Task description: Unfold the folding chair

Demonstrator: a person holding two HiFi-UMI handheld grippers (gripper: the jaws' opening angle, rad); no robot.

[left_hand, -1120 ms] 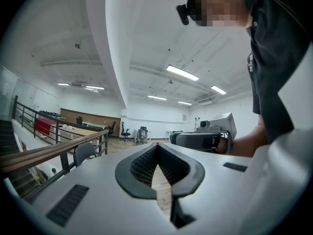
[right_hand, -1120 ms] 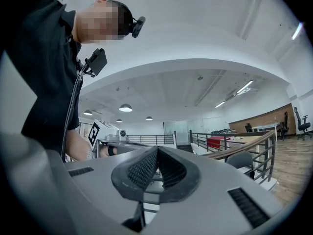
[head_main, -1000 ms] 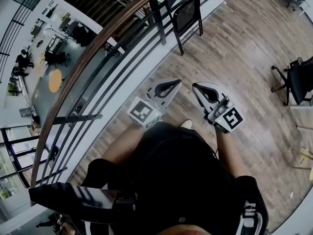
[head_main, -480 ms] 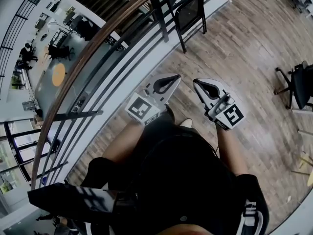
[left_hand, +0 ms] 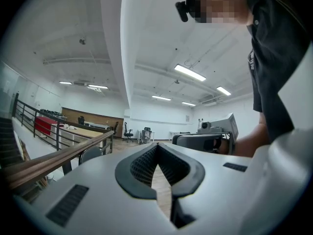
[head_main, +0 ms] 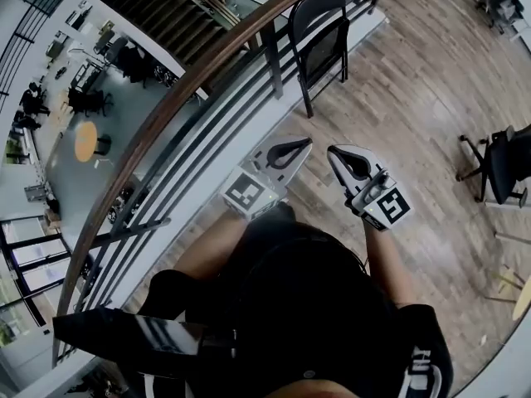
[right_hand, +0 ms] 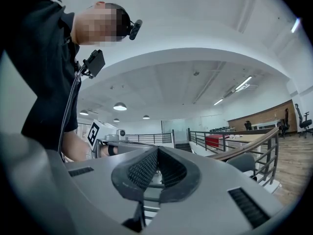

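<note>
Head view | black tube-framed folding chair (head_main: pixel 325 44) | left tongs (head_main: pixel 301 143), right tongs (head_main: pixel 333 151) pinched together, empty

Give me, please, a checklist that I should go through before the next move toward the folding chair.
1. Folding chair located: ok, it stands folded at the railing, ahead of the person.
2. Left gripper empty: ok, jaws together, nothing between them.
3. Right gripper empty: ok, jaws together, nothing between them.
4. Jaws open for a grip: not ok, both are shut.
5. Chair within reach: not ok, bare floor separates it from both grippers.
6. Path free: ok, the office chair stands well off to the right.
</note>
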